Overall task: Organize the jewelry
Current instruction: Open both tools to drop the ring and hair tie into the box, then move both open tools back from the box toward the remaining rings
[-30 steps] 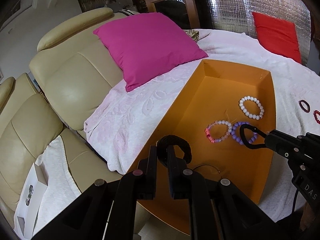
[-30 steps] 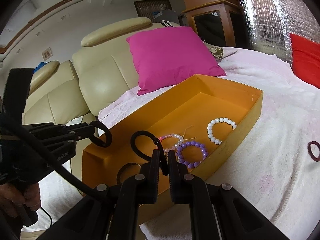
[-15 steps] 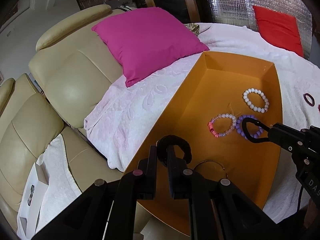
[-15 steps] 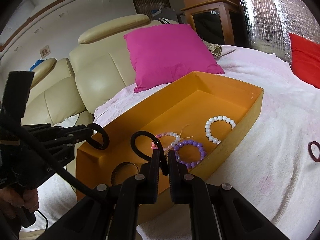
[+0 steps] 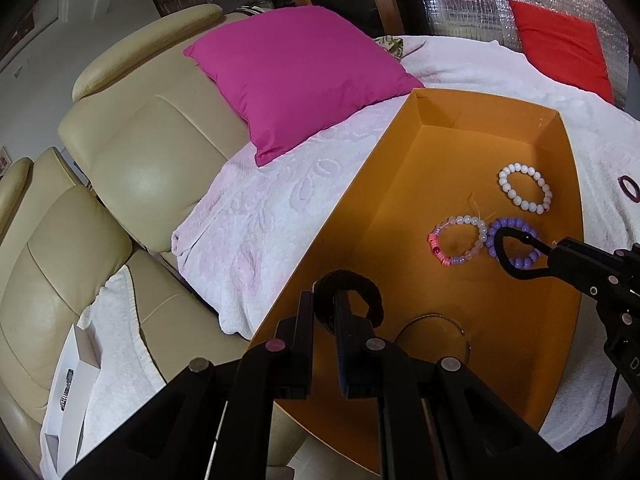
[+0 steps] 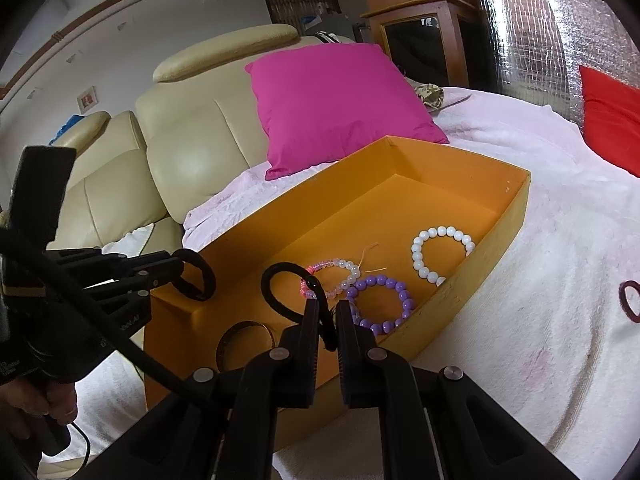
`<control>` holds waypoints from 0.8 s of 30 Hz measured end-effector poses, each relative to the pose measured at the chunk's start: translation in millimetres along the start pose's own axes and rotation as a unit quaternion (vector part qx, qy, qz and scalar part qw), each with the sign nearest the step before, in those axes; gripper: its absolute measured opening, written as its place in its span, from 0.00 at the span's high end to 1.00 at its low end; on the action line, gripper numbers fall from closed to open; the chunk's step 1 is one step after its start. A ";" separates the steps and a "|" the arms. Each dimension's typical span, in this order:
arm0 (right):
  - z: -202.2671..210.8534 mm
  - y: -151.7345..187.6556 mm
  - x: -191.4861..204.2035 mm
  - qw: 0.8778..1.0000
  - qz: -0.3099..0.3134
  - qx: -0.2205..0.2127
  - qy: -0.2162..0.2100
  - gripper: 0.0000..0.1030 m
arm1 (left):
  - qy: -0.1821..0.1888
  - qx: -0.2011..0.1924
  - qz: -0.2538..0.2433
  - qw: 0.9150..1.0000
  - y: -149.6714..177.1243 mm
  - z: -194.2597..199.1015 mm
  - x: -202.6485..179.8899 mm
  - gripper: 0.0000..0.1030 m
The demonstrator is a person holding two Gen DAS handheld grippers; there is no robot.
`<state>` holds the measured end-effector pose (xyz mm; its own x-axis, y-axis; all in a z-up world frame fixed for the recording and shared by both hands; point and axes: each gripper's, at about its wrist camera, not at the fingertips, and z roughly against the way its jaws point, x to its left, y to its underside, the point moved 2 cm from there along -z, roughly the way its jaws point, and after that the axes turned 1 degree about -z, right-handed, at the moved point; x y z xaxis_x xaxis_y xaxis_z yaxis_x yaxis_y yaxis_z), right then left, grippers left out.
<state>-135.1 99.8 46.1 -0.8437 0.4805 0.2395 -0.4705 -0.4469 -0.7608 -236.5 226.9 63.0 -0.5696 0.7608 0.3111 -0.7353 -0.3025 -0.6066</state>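
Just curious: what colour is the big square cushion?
Magenta cushion; the right wrist view shows it best.

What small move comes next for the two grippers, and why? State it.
Probably open the right gripper to drop its thin black hair tie: it already hangs over the orange box, above the purple bracelet. The left gripper, clamping the thick black band, could follow.

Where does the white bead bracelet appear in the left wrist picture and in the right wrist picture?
Left wrist view: the white bead bracelet lies on the floor of the orange box, right of centre, beyond the purple bead bracelet.
Right wrist view: it lies at centre right, close to the box's right wall.
Shared landmark: the magenta pillow, behind the box in both views.
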 end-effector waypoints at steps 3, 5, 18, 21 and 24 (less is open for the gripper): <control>-0.8 -0.4 -0.7 1.000 -0.004 0.002 0.001 0.91 | -0.005 0.001 -0.003 1.000 -0.4 -0.6 -1.4 0.89; -1.0 -0.7 -1.5 1.000 -0.008 0.002 0.002 0.91 | -0.007 0.000 -0.005 1.000 -0.4 -0.3 -2.1 0.89; 6.6 -3.2 -9.5 1.000 -0.024 -0.004 0.006 0.91 | -0.031 -0.007 -0.014 0.999 -1.6 3.4 -8.2 0.43; 12.1 -5.5 -15.5 0.999 -0.036 -0.006 0.006 0.91 | -0.029 -0.004 -0.019 0.999 -2.1 3.6 -12.7 0.40; 19.8 -7.2 -20.2 0.999 -0.044 -0.009 0.009 0.91 | -0.027 -0.003 -0.024 0.999 -2.6 4.2 -19.1 0.40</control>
<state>-119.9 78.3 58.7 -0.7950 0.5300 0.2951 -0.5370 -0.3884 -0.7489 -225.2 210.7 61.7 -0.5522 0.7428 0.3785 -0.7606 -0.2628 -0.5937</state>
